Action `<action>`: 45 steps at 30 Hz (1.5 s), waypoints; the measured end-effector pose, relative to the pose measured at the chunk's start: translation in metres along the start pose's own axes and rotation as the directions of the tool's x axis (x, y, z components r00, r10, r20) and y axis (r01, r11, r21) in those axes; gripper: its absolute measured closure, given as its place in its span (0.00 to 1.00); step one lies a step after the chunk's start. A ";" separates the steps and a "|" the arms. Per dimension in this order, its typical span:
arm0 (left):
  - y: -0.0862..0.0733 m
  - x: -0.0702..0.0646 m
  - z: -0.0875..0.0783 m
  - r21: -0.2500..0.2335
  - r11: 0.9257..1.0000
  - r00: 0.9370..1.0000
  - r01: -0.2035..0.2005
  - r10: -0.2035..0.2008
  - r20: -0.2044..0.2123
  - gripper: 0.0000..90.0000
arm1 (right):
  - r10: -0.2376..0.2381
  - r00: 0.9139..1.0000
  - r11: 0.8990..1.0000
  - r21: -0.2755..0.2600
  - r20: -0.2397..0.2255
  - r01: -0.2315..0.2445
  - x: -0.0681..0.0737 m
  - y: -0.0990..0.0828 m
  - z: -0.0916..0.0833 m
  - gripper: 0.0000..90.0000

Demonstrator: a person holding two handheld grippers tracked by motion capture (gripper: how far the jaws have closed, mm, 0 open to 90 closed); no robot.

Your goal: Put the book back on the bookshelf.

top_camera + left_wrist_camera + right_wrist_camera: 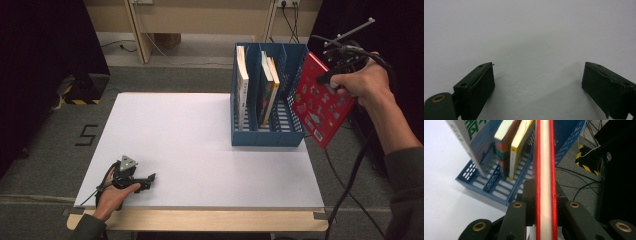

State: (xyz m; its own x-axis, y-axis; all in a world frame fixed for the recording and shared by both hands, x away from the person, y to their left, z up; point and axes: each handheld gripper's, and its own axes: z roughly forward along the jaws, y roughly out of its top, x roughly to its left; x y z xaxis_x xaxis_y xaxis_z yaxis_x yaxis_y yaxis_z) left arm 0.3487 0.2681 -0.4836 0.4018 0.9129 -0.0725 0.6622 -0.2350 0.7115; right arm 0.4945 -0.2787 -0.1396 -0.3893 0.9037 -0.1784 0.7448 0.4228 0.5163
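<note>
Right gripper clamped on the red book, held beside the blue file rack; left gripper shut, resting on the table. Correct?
One error: the left gripper is open, its fingers wide apart over the white table, as the left gripper view shows. The right gripper is clamped on the red book, beside the blue file rack.

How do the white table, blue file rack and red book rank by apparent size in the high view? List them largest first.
1. White table
2. Blue file rack
3. Red book, held in the right gripper, off the table's right edge.
</note>
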 end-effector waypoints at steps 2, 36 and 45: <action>0.000 0.000 0.000 0.000 1.000 1.000 0.002 -0.002 0.000 0.11 | 0.005 1.000 1.000 -0.001 0.010 -0.005 -0.003 0.008 0.007 0.88; -0.001 0.000 0.000 -0.003 1.000 1.000 0.000 0.000 0.001 0.11 | 0.273 0.960 0.959 -0.064 -0.058 -0.277 -0.034 0.053 0.130 0.88; -0.001 0.000 0.000 -0.003 1.000 1.000 -0.002 0.002 0.001 0.11 | 0.318 0.946 0.944 -0.066 -0.066 -0.322 -0.035 0.059 0.153 0.87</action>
State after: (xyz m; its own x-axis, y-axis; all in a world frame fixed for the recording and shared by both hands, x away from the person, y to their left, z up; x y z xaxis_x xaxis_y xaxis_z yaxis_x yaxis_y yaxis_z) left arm 0.3481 0.2684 -0.4837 0.4042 0.9119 -0.0716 0.6593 -0.2362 0.7138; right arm 0.6350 -0.2747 -0.2311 -0.1669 0.9847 0.0506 0.7929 0.1036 0.6005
